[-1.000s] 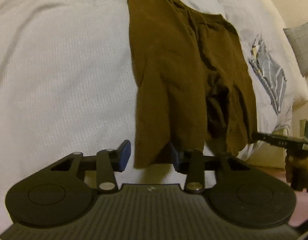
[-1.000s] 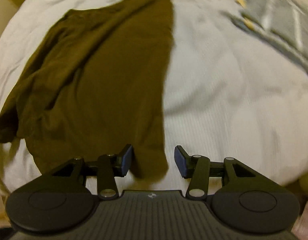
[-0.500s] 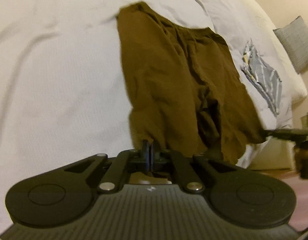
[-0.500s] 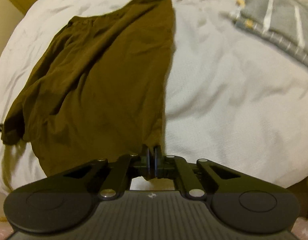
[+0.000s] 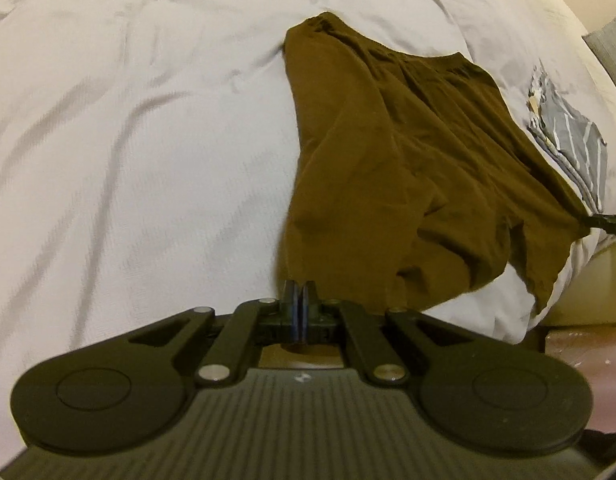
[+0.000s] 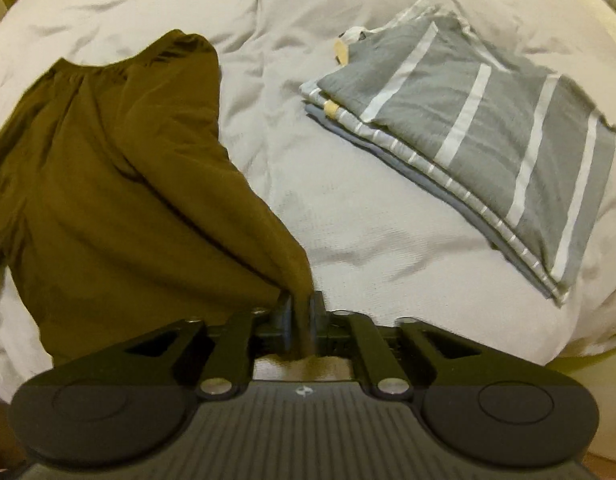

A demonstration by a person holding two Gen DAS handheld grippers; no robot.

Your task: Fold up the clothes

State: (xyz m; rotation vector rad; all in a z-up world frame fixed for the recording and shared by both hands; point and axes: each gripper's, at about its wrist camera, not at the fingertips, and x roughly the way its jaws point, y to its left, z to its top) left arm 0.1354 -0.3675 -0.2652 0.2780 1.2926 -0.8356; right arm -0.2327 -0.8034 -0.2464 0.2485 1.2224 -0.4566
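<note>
In the left wrist view, the left gripper point(image 5: 298, 294) is sitting at the lower middle of the frame with its jaws pressed fully together, pinching a bottom corner of the brown shorts point(image 5: 392, 152). The shorts are stretching from that corner up toward the upper middle of the frame, where the gathered waistband is lying on the white bedding point(image 5: 128, 140). Their other bottom corner is running out to the right edge, where the tip of the right gripper point(image 5: 606, 222) is showing as a dark bar against the cloth. In the right wrist view, the right gripper point(image 6: 301, 312) is at the lower middle, its jaws standing narrowly apart and opening, with a bunched corner of the shorts point(image 6: 120, 184) between the pads; the cloth is filling the gap and the pads are touching it on both sides. From there the shorts are spreading across the left half of the frame. A folded grey striped garment point(image 6: 480, 120) is lying on the bedding point(image 6: 368, 232) in the upper right, well apart from the shorts.
</note>
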